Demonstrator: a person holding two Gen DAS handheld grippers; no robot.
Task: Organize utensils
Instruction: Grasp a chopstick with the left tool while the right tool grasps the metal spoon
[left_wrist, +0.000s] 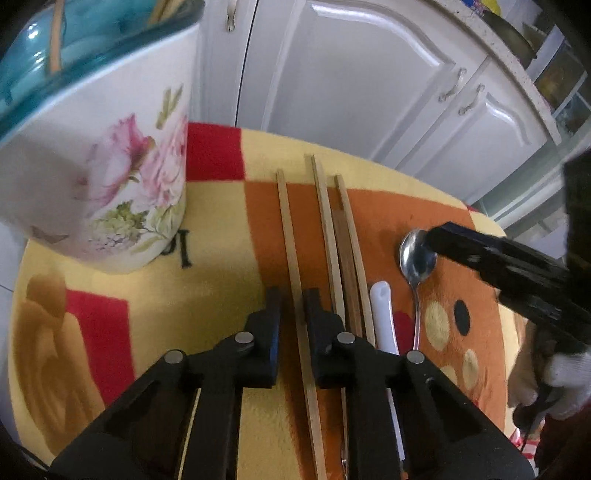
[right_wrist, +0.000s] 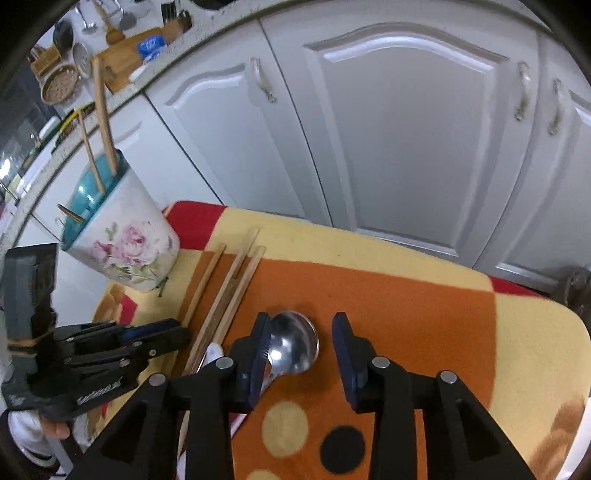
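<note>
Several wooden chopsticks (left_wrist: 325, 221) lie side by side on a patterned cloth (left_wrist: 221, 280), with a white plastic utensil (left_wrist: 382, 314) and a metal spoon (left_wrist: 417, 258) to their right. My left gripper (left_wrist: 293, 302) straddles the leftmost chopstick (left_wrist: 291, 251), its jaws close around it with small gaps. My right gripper (right_wrist: 301, 332) is open, and the spoon bowl (right_wrist: 295, 343) lies between its fingers. A floral utensil holder (left_wrist: 110, 173) stands at the left; in the right wrist view the holder (right_wrist: 125, 247) holds wooden sticks.
White cabinet doors (left_wrist: 351, 81) rise behind the cloth-covered surface. A counter above holds a knife block (right_wrist: 125, 59) and baskets. The cloth's far edge (right_wrist: 332, 229) runs close to the cabinets.
</note>
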